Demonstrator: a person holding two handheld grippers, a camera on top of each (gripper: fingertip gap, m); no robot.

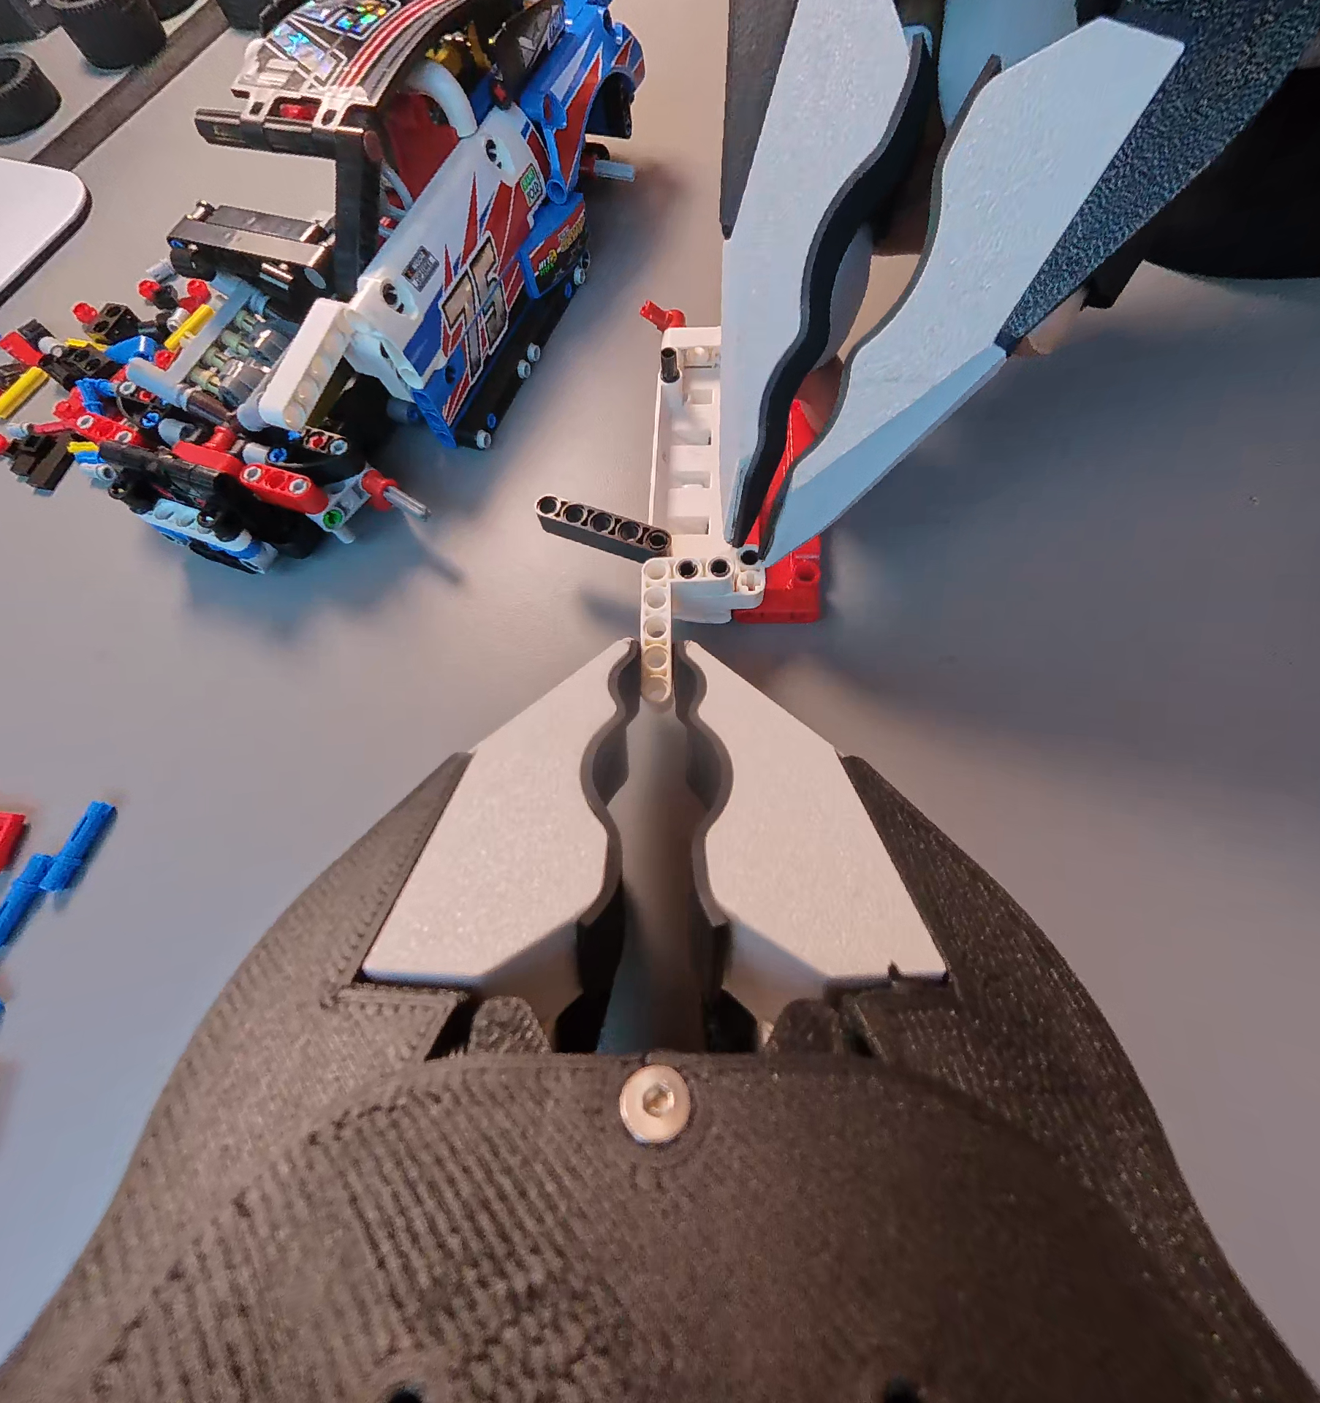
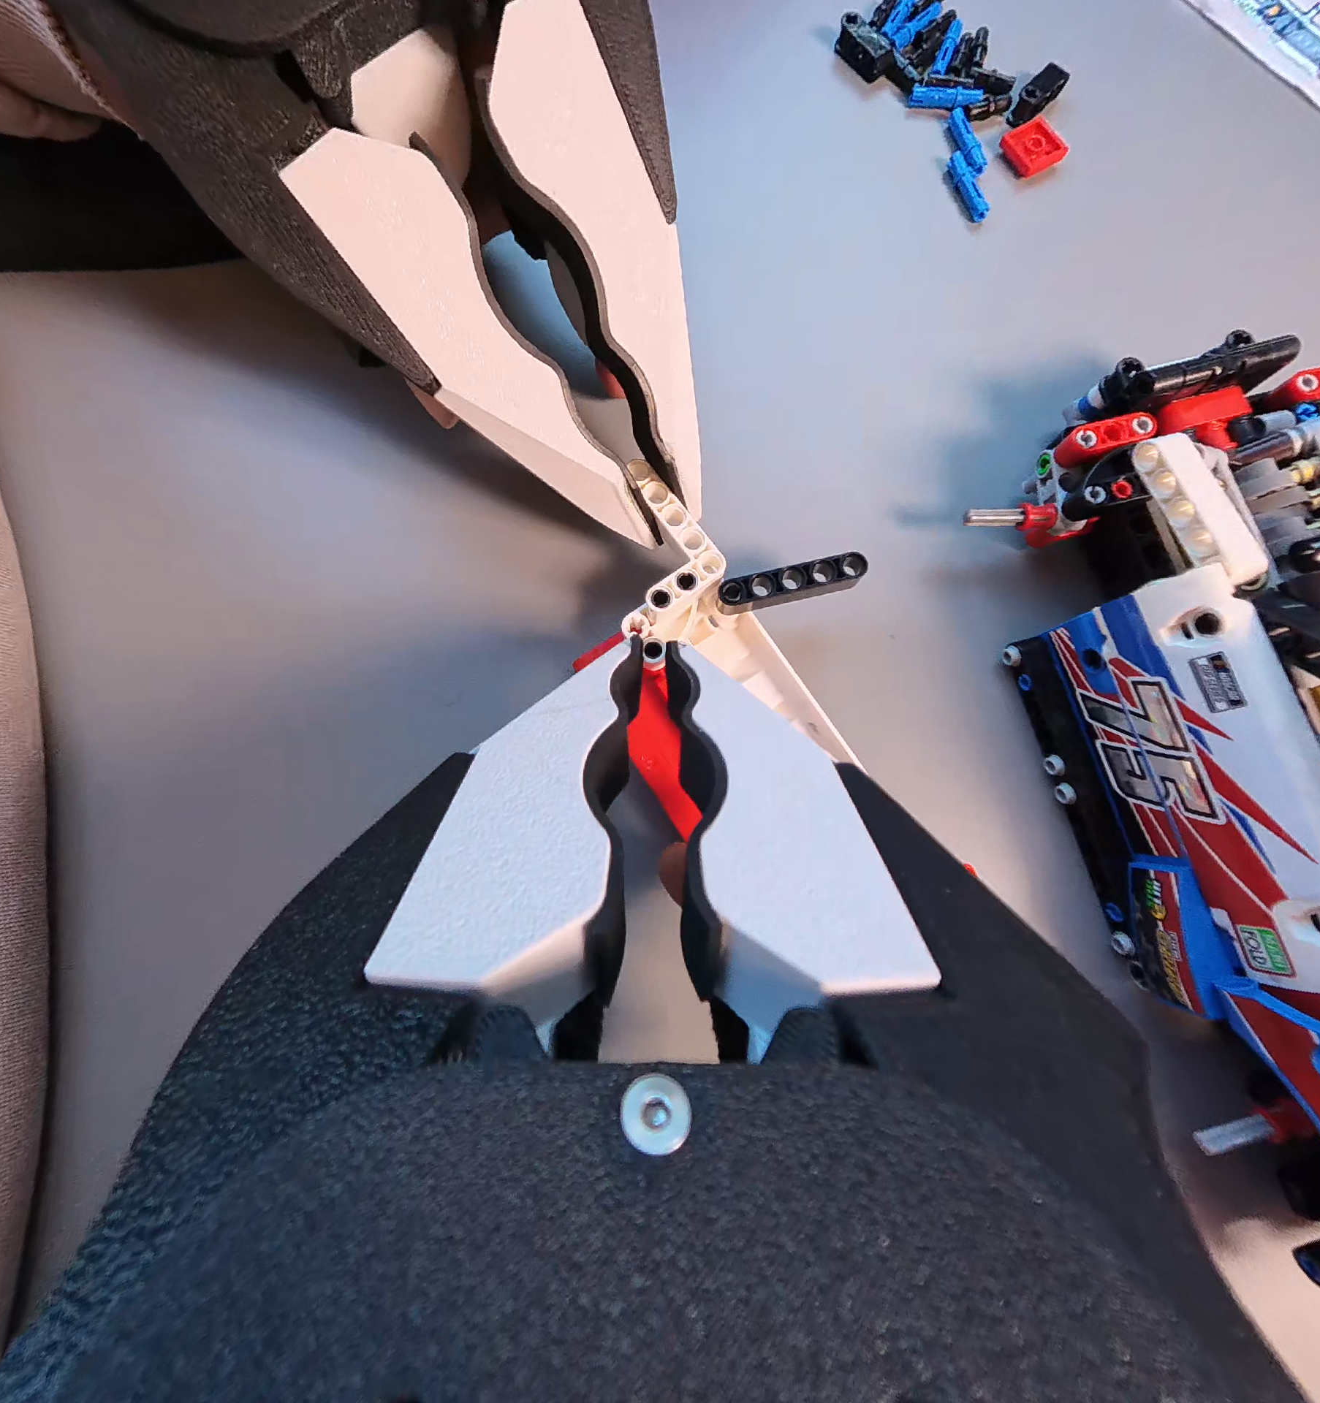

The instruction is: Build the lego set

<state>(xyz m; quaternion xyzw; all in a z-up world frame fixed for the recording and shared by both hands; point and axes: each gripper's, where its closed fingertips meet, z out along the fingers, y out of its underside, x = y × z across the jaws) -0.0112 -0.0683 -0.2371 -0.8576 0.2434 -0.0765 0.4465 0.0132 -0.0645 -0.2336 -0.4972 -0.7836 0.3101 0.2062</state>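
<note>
A white L-shaped beam [image 1: 658,607] sits at the near end of a white and red panel assembly [image 1: 683,448] lying on the grey table. My left gripper [image 1: 658,659] is shut on the beam's long arm. In the right wrist view the left gripper [image 2: 663,510] comes in from the upper left, clamped on the beam [image 2: 689,543]. My right gripper [image 2: 652,654] is shut on a small black pin [image 2: 652,651] at the end hole of the beam's short arm. It reaches down from the top right in the left wrist view [image 1: 749,543]. A black five-hole beam [image 1: 604,524] sticks out to the left.
The partly built blue, white and red race car [image 1: 444,304] stands to the left, seen also in the right wrist view [image 2: 1173,721]. Loose pins and connectors [image 1: 72,379] lie by its end. Blue pins [image 2: 964,163], a red plate [image 2: 1033,148] and black tyres [image 1: 8,95] lie farther off. Both grippers' tips are close together, under 4 cm apart. The red plate [image 2: 1033,148] is about equally far from each gripper, around 20 centimeters.
</note>
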